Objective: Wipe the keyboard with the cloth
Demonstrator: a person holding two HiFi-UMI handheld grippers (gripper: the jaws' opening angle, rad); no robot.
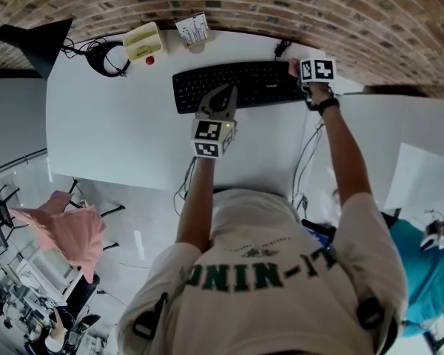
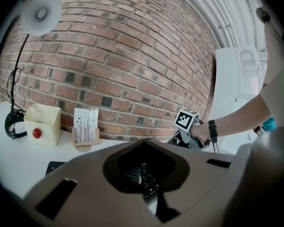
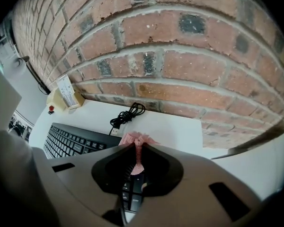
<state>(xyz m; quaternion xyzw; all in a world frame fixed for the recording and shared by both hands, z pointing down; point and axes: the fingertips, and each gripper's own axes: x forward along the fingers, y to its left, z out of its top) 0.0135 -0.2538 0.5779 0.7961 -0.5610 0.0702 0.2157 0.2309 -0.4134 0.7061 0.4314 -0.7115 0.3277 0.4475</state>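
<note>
A black keyboard point(image 1: 244, 86) lies on the white table point(image 1: 111, 132) near the brick wall. My right gripper point(image 1: 303, 71) is at the keyboard's right end, shut on a pink cloth point(image 1: 294, 66). In the right gripper view the cloth point(image 3: 134, 138) bunches out past the pinched jaws of the right gripper point(image 3: 138, 146), above the keyboard's right keys point(image 3: 71, 141). My left gripper point(image 1: 220, 100) hovers over the keyboard's front middle, jaws together and holding nothing. In the left gripper view the left gripper point(image 2: 144, 143) is shut, and a few keys of the keyboard point(image 2: 149, 181) show through its opening.
A black desk lamp point(image 1: 33, 39) stands at the table's far left beside a coiled black cable point(image 1: 107, 58). A cream box point(image 1: 142, 41) with a red button and a card holder point(image 1: 193, 29) sit by the wall. A black USB cable point(image 3: 125, 116) lies behind the keyboard.
</note>
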